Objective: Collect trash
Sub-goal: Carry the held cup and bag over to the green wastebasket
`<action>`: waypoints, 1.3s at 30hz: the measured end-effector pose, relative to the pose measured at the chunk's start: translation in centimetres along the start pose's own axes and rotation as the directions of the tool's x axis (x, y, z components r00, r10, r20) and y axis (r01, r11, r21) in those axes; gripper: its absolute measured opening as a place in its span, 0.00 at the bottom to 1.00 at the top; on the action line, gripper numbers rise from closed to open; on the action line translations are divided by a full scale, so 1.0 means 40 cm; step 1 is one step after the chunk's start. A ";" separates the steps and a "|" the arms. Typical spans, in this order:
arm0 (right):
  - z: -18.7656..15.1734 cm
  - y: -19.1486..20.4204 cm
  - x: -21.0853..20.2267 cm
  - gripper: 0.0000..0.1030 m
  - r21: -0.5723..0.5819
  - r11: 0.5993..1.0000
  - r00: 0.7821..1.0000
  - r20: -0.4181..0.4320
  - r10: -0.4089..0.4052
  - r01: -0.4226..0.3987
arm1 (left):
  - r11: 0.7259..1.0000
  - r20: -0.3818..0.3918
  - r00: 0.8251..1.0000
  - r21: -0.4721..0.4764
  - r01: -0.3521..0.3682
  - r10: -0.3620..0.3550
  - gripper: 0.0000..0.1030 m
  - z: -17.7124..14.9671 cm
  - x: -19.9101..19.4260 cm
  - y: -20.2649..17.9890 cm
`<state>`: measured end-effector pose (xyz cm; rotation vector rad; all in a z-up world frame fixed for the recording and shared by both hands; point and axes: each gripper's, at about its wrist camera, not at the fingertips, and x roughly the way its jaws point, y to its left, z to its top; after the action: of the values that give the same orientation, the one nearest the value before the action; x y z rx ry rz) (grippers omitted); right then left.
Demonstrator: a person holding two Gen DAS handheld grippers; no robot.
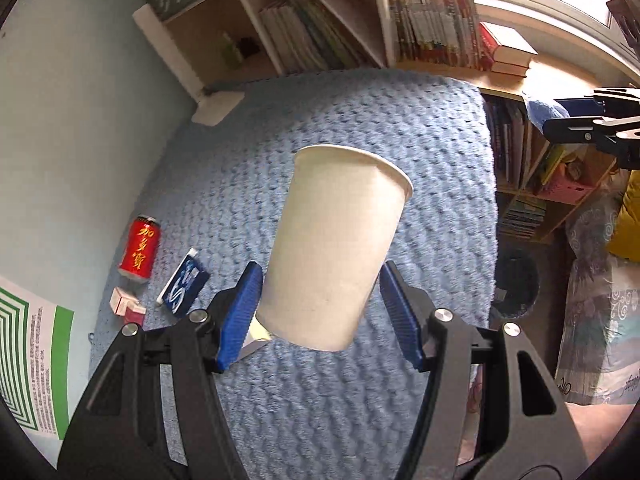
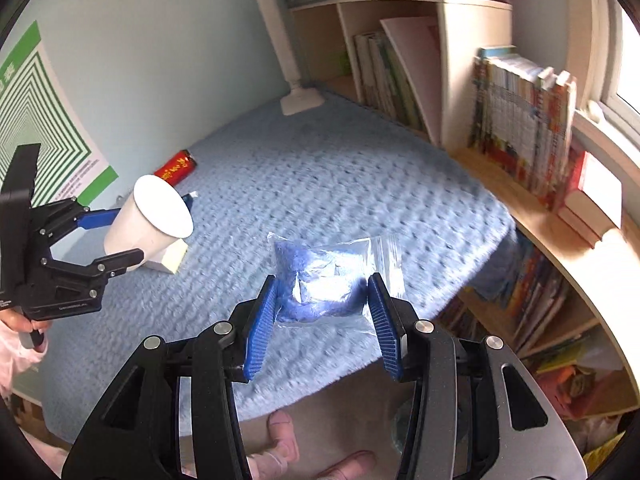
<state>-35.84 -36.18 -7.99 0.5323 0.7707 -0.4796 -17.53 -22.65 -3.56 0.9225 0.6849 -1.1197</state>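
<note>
The left gripper pinched a white paper cup between its blue pads, the cup tilted with its open mouth pointing away from the tongs and held above the blue blanket. The right gripper clamped a clear plastic bag stuffed with blue material, carried over the near edge of the same blanket. Beyond and to the left of the left tongs, a red can, a blue packet and a small red-and-white box lay on the blanket close to the wall, while a dark bin stood on the floor to their right.
</note>
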 end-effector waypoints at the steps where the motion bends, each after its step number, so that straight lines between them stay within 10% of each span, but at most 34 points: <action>1: -0.018 -0.027 -0.017 0.45 0.016 1.000 1.000 -0.001 -0.008 0.008 | 1.000 -0.003 1.000 0.012 0.013 -0.013 0.57 0.015 0.003 -0.035; 19: -0.371 -0.457 -0.231 0.45 0.294 0.949 0.994 -0.031 -0.105 0.110 | 0.961 -0.059 0.985 0.215 0.172 -0.163 0.57 0.158 0.056 -0.550; 39: -0.678 -0.614 -0.103 0.45 0.498 0.860 0.991 -0.124 -0.055 0.110 | 0.894 -0.289 0.934 0.330 0.304 -0.211 0.57 0.081 0.330 -0.907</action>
<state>-66.83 -37.66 -27.83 1.0246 0.7709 -0.7470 -47.93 -36.99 -22.84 1.3382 0.8336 -1.4189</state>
